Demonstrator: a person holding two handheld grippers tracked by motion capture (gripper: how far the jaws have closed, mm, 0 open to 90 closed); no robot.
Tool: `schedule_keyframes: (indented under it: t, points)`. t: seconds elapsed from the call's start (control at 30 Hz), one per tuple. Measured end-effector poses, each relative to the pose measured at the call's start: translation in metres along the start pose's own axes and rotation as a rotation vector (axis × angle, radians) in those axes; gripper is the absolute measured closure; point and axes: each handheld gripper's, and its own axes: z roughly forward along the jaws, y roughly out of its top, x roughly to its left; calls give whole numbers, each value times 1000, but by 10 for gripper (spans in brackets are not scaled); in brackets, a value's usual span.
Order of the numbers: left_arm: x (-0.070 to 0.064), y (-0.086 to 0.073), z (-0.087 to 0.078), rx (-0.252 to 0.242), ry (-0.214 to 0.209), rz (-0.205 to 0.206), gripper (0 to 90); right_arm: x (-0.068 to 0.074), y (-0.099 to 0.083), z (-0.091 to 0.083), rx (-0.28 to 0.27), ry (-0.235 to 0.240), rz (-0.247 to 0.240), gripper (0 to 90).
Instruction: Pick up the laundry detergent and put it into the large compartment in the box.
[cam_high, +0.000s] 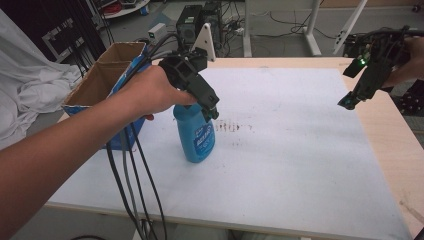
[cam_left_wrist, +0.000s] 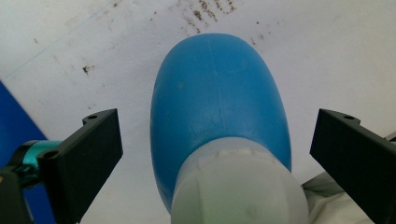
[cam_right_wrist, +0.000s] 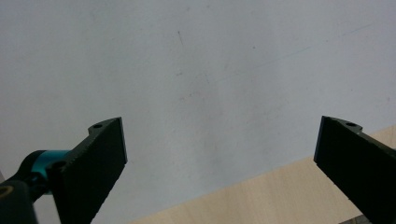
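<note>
Left gripper (cam_left_wrist: 212, 154), held in the person's left hand (cam_high: 150, 90), hangs directly over a blue bottle (cam_left_wrist: 219, 107) with its two black jaws spread wide, one on each side of the bottle's white cap (cam_left_wrist: 238, 186) and touching neither side. Seen from the high view, the bottle (cam_high: 196, 134) stands upright on the white board (cam_high: 300, 150) that covers the table, just beside a cardboard box (cam_high: 107, 75) with blue sides, and close to a patch of brown specks (cam_high: 231, 126) on the board. Nothing is grasped yet. The likely trouble: the bottle looks tall, narrow and smooth, so if the jaws come down off-centre, one would probably meet the cap first and tip the bottle toward the box or over onto the specks. Closing on the rounded shoulder rather than the cap could also let it slip out. Farther away, at the table's right edge, the right gripper (cam_high: 348, 101) hovers above the board, jaws likewise wide apart and empty, well clear of the bottle and too distant to steady it.
</note>
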Motion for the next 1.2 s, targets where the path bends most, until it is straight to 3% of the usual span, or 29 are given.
schedule_keyframes:
  t: [1.07, 1.2]
  points:
    - [1, -1, 6, 10, 17, -3, 168, 0, 1, 2, 0, 6, 6, 16]
    - [0, -1, 7, 16, 17, -5, 220, 0, 1, 2, 0, 4, 6, 16]
